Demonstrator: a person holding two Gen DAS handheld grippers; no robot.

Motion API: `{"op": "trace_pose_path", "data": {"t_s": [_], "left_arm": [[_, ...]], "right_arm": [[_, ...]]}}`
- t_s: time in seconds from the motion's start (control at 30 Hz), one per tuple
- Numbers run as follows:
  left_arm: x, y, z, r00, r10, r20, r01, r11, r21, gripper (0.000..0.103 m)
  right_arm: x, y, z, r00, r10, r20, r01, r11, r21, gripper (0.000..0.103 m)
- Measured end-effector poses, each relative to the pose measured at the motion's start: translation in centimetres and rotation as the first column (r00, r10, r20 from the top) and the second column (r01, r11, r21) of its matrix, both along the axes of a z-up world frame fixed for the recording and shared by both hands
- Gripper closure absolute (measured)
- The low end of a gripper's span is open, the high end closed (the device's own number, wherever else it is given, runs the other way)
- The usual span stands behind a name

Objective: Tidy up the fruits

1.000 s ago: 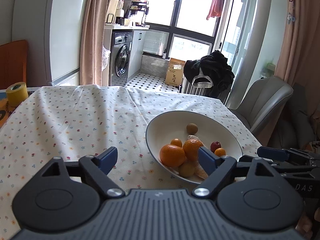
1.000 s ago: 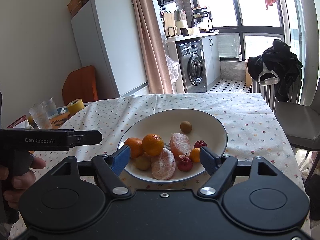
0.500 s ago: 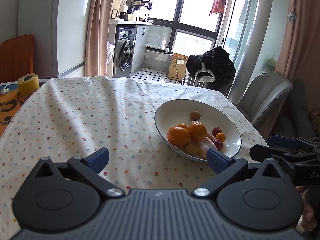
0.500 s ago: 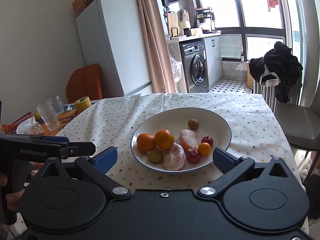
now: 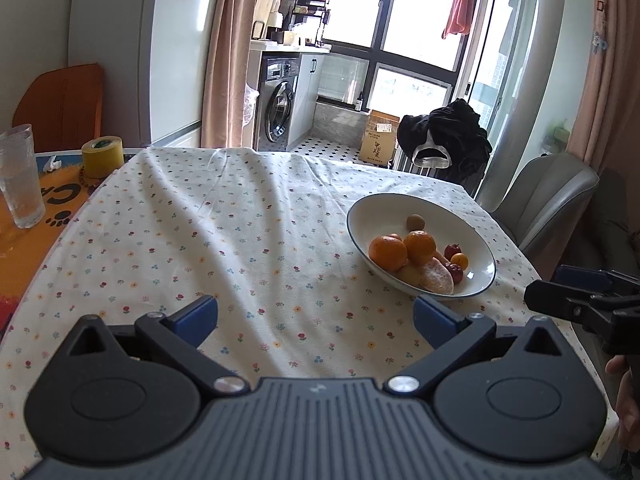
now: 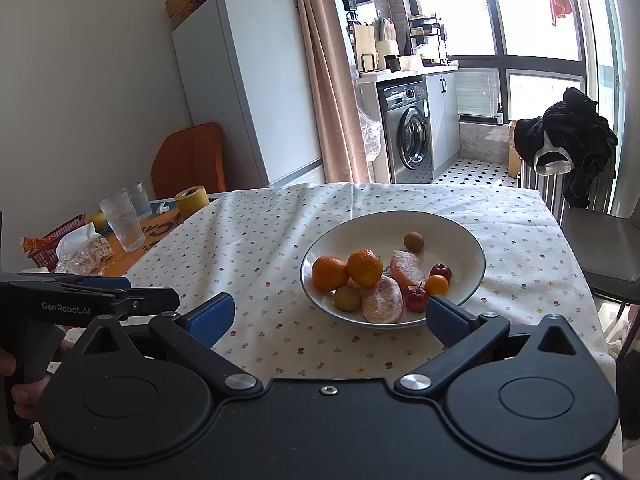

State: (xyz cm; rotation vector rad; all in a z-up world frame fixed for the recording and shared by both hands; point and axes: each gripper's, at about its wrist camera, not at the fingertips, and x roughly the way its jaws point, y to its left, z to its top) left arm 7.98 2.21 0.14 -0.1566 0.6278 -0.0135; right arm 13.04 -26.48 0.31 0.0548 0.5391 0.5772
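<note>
A white bowl [image 6: 448, 227] [image 5: 384, 205] stands on the flowered tablecloth [image 5: 224, 240], holding two oranges [image 6: 347, 269], two peeled citrus pieces [image 6: 382, 299], small red fruits [image 6: 440, 271], a little orange fruit, a yellow-green one and a brown one [image 6: 413, 241]. My right gripper [image 6: 330, 318] stands open just short of the bowl's near rim, empty. My left gripper [image 5: 316, 317] is open and empty over bare cloth, left of the bowl. Each gripper shows at the edge of the other's view.
Drinking glasses [image 6: 122, 220], a yellow tape roll [image 6: 192, 201] and snack wrappers [image 6: 52, 246] crowd the orange mat at the table's left end. A grey chair [image 5: 548, 196] stands right of the table. A hand [image 6: 20, 394] grips the left tool.
Both grippers have pulled back from the bowl and their fingers have spread wider. The left one has also drifted leftward, bringing the glass and tape into view.
</note>
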Motion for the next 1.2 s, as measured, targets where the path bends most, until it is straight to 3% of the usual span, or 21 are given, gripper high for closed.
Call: {"op": "trace_pose_path", "data": {"t_s": [0.33,0.57,0.7,0.8,1.2], "left_arm": [[-2.6,0.5,0.5,1.0,0.009,0.01,-0.009,0.999,0.031,0.0],[-4.4,1.3,0.5,1.0,0.03,-0.002,-0.03,0.999,0.011,0.0],[-4.7,1.8,0.6,0.998,0.068,0.008,-0.068,0.997,0.042,0.0],[-4.7,2.4,0.4,0.997,0.075,-0.002,-0.075,0.997,0.022,0.0],[-5.0,1.6,0.6,0.999,0.052,0.009,-0.052,0.997,0.053,0.0]], "right_arm": [[-1.5,0.2,0.7,1.0,0.022,-0.007,-0.022,1.0,0.001,0.0],[-2.1,0.3,1.0,0.999,0.032,-0.007,-0.032,0.999,0.013,0.0],[-2.2,0.5,0.7,0.999,0.04,-0.019,-0.04,0.999,0.009,0.0],[-2.2,0.5,0.6,0.999,0.042,-0.028,-0.041,0.999,0.009,0.0],[-2.4,0.7,0.5,0.998,0.048,-0.049,-0.048,0.999,0.011,0.0]]}}
